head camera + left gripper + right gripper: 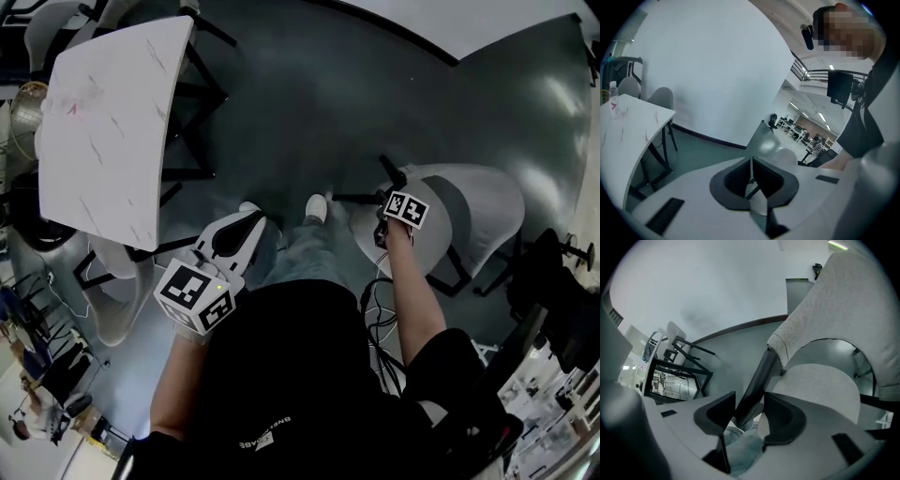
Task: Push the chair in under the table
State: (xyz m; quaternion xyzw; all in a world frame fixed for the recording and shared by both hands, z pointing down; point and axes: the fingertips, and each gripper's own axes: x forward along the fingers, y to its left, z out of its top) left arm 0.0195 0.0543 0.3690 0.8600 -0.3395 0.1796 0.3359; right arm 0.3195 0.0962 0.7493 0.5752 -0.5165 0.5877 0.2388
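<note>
Right claw (750, 411) steeply downward, spread around chair (469, 211) bar (757, 380); left claw (751, 176) pressed together, empty, slightly down-tilted.

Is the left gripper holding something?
No, the left gripper has its jaws shut together with nothing between them.

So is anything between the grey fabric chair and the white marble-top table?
Only the person's own legs and white shoes stand between the grey fabric chair and the white marble-top table; nothing else visible does.
</note>
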